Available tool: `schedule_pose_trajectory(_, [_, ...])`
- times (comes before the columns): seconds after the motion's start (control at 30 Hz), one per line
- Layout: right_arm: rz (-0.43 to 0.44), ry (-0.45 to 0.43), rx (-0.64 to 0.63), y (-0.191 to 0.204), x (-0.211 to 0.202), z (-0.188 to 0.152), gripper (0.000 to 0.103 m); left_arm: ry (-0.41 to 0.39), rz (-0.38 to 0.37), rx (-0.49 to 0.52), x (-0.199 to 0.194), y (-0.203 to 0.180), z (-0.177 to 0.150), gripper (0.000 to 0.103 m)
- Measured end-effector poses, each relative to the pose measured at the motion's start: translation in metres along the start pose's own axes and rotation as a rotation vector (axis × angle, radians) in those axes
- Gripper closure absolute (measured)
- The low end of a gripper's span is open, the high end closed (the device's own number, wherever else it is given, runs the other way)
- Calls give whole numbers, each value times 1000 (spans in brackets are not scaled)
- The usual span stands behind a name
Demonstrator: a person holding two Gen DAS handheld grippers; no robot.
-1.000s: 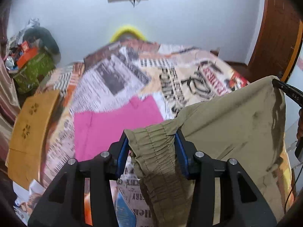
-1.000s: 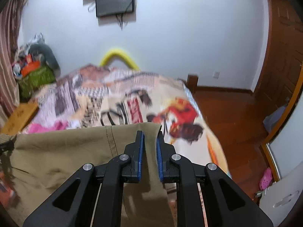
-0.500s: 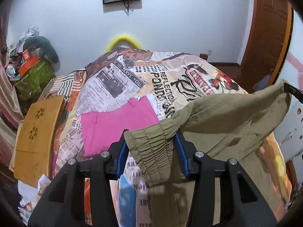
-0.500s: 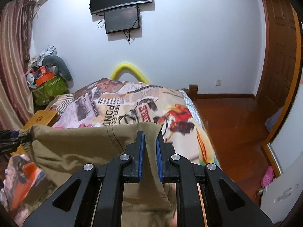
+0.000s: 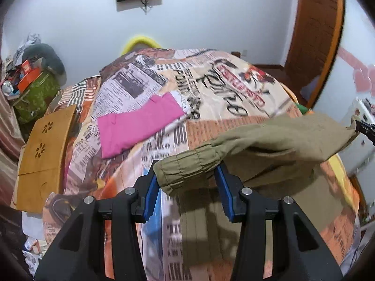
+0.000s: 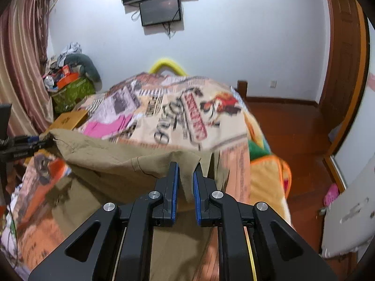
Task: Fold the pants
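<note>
So, pants up in air over bed, stretched between my two tools. Left gripper clamps bunched stretchy waistband; right gripper pinched shut on thin corner. Cloth soft, light, floppy (sags in middle) — I hold edges, not middle.

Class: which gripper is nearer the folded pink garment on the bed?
Left. The left gripper, clamping the khaki pants, is just short of the pink garment; the right gripper is farther off.
</note>
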State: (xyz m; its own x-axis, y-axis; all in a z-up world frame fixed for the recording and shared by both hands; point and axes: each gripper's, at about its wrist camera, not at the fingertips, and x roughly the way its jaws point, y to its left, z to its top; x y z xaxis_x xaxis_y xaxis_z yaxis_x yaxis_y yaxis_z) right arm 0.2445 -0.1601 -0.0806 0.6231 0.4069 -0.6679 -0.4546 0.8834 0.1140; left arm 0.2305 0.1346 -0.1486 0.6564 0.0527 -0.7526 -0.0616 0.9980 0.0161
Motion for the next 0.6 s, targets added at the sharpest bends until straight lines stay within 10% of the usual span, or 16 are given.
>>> schedule_pose_trajectory(0.6, [-25,194,40,18,-15,-118,88,125,25,34,-1,-5,-98,57])
